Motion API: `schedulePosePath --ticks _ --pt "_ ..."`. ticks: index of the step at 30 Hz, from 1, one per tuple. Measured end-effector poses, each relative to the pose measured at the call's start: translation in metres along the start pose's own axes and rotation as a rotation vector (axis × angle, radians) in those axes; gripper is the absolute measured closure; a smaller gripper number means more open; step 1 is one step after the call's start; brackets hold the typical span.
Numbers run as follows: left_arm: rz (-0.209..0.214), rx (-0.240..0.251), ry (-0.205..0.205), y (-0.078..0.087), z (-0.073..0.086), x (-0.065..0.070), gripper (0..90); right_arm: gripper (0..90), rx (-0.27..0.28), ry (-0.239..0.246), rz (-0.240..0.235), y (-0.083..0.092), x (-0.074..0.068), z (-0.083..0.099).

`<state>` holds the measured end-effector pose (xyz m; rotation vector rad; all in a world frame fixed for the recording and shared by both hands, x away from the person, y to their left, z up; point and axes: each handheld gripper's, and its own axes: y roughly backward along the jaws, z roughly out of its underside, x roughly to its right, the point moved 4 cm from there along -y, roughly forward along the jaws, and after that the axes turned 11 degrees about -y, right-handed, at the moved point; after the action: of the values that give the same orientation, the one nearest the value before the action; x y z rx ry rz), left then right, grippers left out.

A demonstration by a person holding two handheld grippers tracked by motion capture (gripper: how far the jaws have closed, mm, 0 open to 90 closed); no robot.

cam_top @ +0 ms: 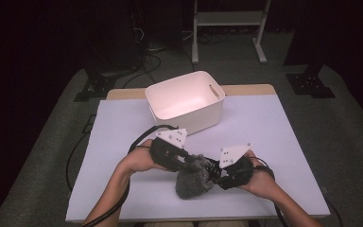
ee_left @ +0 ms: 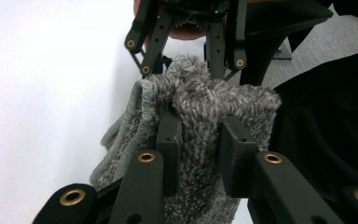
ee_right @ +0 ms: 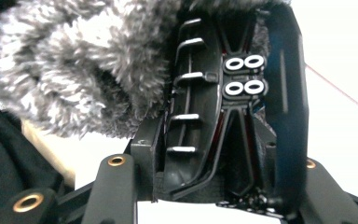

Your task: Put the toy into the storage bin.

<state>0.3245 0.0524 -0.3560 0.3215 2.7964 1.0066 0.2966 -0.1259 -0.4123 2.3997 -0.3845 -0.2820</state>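
Two grippers meet over the near middle of the desk [cam_top: 123, 118], both working on a grey fuzzy slipper [cam_top: 192, 178] held just above its white cover. From the high view, the left gripper [cam_top: 192, 166] and right gripper [cam_top: 216, 174] close in on it from either side, with a white bin [cam_top: 185, 100] standing well behind. The left gripper view adds what that one hides: its jaws are clamped on a fold of the fleece [ee_left: 200, 126], and the other gripper's linkage [ee_left: 186, 37] grips the far edge. The right gripper view shows its jaws clamped on the slipper's black ribbed sole [ee_right: 200, 102], fur [ee_right: 74, 60] bulging beside it.
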Motion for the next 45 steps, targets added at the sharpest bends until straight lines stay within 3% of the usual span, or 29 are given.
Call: schedulePosePath --ticks 4,10,14,21,26,33,36,45 --pt "0.016 -0.034 0.033 -0.011 0.01 0.0 72.5 54.7 -0.004 -0.01 -0.003 0.005 0.002 0.007" --pt "0.039 -0.112 0.038 -0.039 0.022 -0.002 72.5 55.1 -0.017 -0.026 0.001 0.013 0.004 0.02" --pt "0.062 -0.089 0.052 -0.049 0.025 -0.004 72.5 55.5 -0.035 -0.059 0.004 0.02 0.007 0.032" --pt "0.063 -0.13 0.037 -0.057 0.02 -0.006 72.5 57.4 -0.038 -0.104 -0.009 0.027 0.01 0.052" --pt "0.062 -0.163 0.021 -0.064 0.014 -0.008 72.3 53.9 -0.024 -0.14 -0.004 0.032 0.012 0.067" --pt "0.077 -0.165 0.012 -0.071 0.009 -0.007 72.2 53.6 -0.033 -0.137 0.004 0.035 0.011 0.087" --pt "0.081 -0.169 0.012 -0.074 0.006 -0.008 72.3 51.2 -0.024 -0.167 0.006 0.039 0.014 0.094" --pt "0.104 -0.171 0.0 -0.081 0.0 -0.005 72.4 47.4 -0.002 -0.175 0.009 0.043 0.018 0.099"
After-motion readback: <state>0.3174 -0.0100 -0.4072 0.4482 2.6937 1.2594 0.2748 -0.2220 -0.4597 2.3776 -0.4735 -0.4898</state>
